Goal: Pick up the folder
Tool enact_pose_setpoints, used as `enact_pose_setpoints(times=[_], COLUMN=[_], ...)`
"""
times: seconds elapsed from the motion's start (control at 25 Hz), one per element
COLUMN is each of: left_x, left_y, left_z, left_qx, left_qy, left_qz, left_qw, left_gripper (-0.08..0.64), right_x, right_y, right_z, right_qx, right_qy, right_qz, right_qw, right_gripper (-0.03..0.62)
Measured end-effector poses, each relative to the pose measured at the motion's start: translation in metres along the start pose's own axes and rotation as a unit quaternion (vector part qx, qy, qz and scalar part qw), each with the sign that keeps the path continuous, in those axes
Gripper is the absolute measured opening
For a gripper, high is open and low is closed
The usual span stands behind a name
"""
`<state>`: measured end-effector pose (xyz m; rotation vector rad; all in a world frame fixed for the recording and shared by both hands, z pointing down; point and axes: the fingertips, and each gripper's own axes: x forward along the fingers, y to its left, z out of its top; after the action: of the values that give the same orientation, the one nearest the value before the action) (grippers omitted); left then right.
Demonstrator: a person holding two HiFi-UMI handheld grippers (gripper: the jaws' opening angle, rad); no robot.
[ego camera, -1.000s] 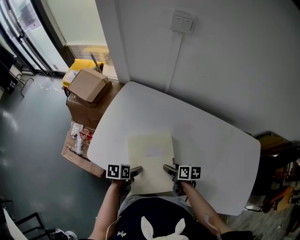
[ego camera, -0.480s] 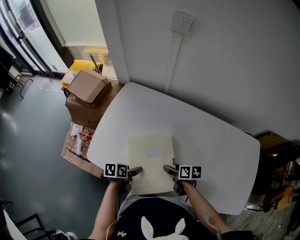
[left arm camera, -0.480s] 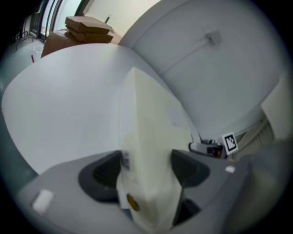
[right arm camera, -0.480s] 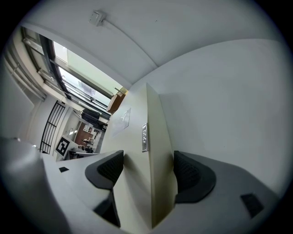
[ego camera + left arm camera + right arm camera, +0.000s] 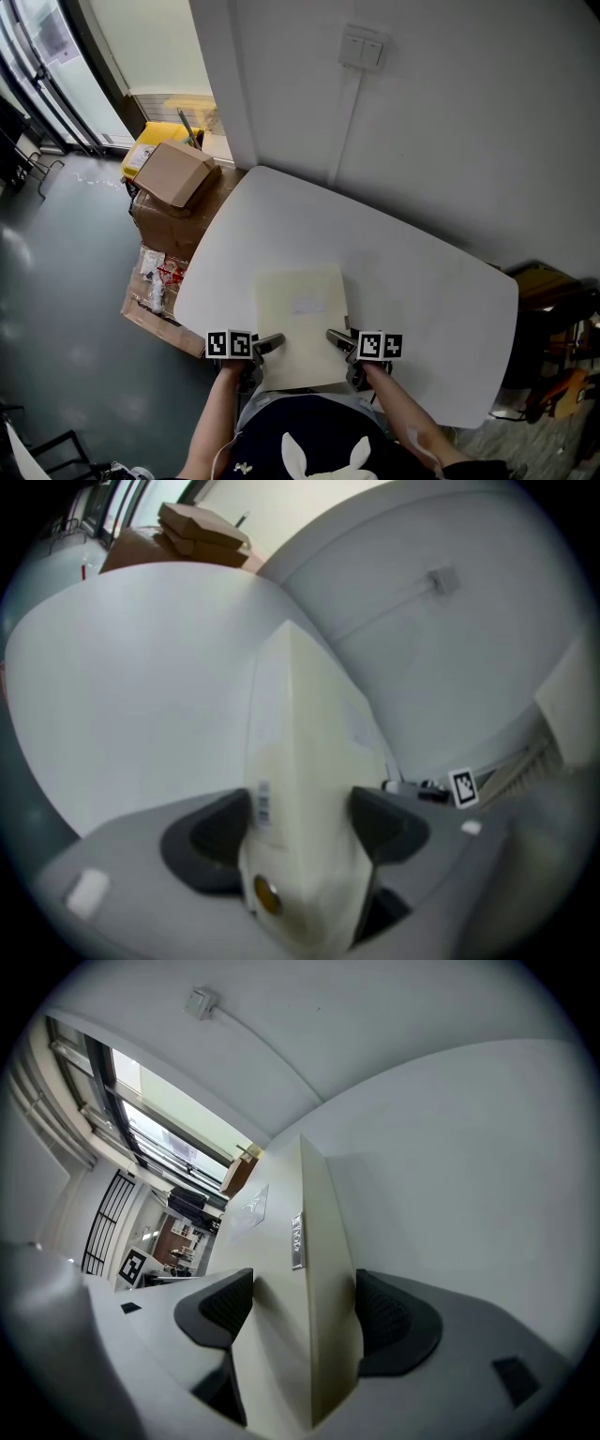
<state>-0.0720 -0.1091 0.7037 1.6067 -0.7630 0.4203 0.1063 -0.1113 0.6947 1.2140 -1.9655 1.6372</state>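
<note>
A cream folder (image 5: 302, 323) lies at the near edge of the white table (image 5: 412, 291), its near end over my lap. My left gripper (image 5: 269, 343) is shut on the folder's left near edge, and my right gripper (image 5: 336, 339) is shut on its right near edge. In the left gripper view the folder (image 5: 305, 789) fills the gap between the dark pads (image 5: 214, 832), with a barcode label and a brown snap showing. The right gripper view shows the folder (image 5: 314, 1269) edge-on between both pads (image 5: 394, 1321), a small metal label on its spine.
Cardboard boxes (image 5: 173, 173) and a yellow bin (image 5: 150, 141) stand on the floor left of the table. A wall with a switch plate (image 5: 361, 47) and a cable rises behind it. Dark furniture (image 5: 553, 328) sits at the right.
Nothing has visibly changed beyond a slight drift of the left gripper's marker cube to the left; both grippers keep hold of the folder.
</note>
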Motion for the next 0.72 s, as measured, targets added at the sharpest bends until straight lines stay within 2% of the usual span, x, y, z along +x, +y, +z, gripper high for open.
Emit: enact_pose_setpoints(times=[0.16, 0.72], left_x=[-0.0006, -0.0042], left_y=[0.0004, -0.0044], left_z=[-0.0001, 0.0008], left_qx=[-0.002, 0.004], left_qy=[-0.007, -0.02], left_qz=[-0.003, 0.001], left_qw=[1.0, 0.9998], left_gripper=[0.334, 0.334], right_x=[-0.0019, -0.0086], right_y=[0.0001, 0.0032], right_z=[-0.0004, 0.001], right_qx=[-0.001, -0.001], right_qy=[-0.019, -0.033], right_qz=[-0.007, -0.022], right_qw=[1.0, 0.999], right_gripper=[0.305, 0.304])
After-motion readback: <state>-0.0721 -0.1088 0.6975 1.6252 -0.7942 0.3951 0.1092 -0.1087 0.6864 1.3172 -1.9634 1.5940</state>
